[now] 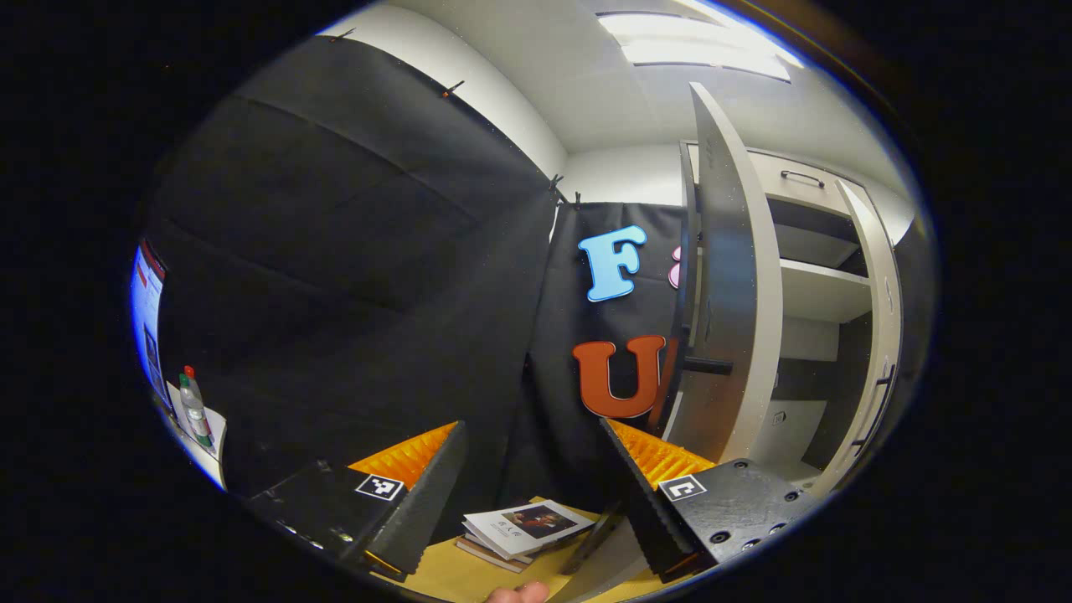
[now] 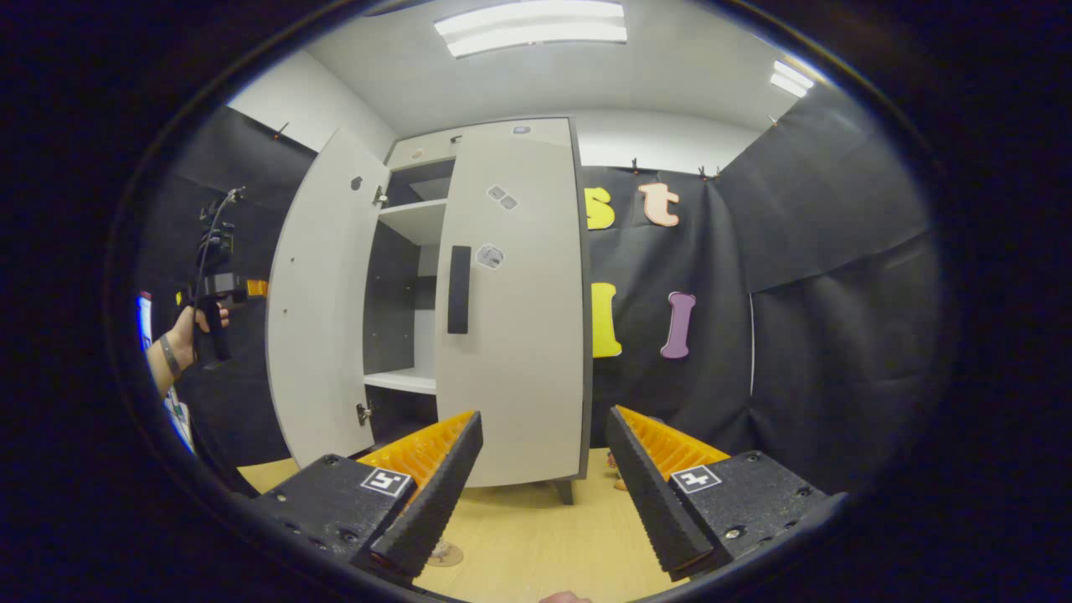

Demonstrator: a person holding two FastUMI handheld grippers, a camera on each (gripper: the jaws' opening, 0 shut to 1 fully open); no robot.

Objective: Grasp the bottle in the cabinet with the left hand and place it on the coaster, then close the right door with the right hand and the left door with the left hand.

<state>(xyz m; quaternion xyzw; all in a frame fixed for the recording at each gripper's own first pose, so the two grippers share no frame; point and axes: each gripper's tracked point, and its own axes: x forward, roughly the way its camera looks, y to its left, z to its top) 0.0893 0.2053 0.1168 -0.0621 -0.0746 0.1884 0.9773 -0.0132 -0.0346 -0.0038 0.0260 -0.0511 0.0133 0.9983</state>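
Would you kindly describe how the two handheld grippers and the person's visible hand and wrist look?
Each gripper, left gripper and right gripper, has two wedge-shaped fingers with ribbed inner faces, mounted on black speckled blocks with screws and a small square black-and-white marker. In the right gripper view, a hand with a dark wristband grips a black handle topped by a black camera mount with a thin cable.

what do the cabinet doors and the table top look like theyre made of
Cabinet doors: probably laminated or painted board. They look flat, pale grey and matte, with a darker edge and a dark bar handle on the right door. Table top: likely wood or wood-look laminate. It looks yellowish, smooth and evenly toned, and no clear grain shows, so I can't say which.
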